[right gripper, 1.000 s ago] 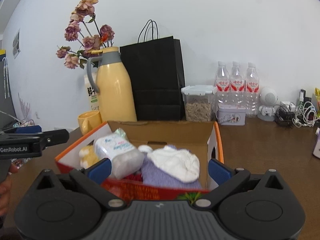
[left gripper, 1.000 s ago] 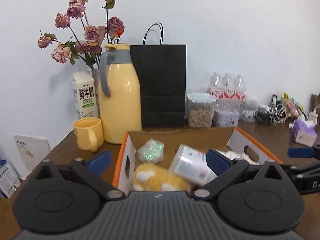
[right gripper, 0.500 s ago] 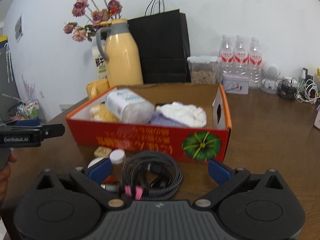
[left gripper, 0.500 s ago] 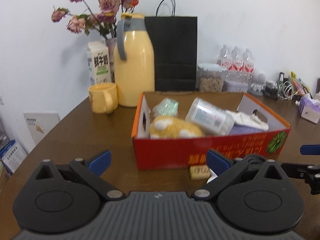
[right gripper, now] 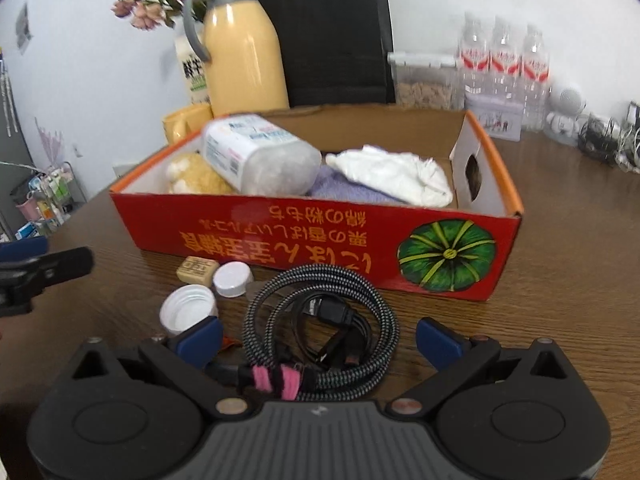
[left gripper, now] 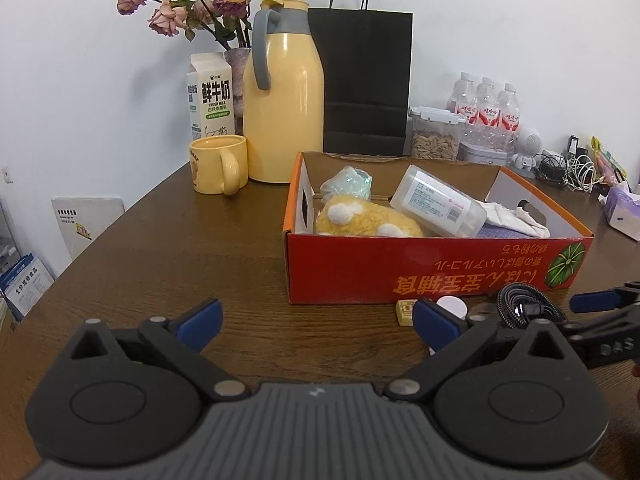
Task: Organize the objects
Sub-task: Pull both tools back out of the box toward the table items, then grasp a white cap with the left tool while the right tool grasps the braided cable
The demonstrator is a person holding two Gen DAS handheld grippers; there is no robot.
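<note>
Dark wood counter [left gripper: 160,248] against a white wall, seen from the left wrist: a red box [left gripper: 420,272] already holds a yellow plush [left gripper: 360,220], a plastic jar [left gripper: 436,202] and a white cloth [left gripper: 516,216]. The left gripper [left gripper: 316,322] hangs spread and empty.

From the right wrist, a coiled cable [right gripper: 320,320], two white caps [right gripper: 188,312] and a small tan block [right gripper: 198,270] lie outside the box, likely still to be packed. The right gripper [right gripper: 320,338] is apart, straddling the cable.

bare table [left gripper: 168,264] left; box [right gripper: 320,240], cable [right gripper: 320,320] ahead
</note>
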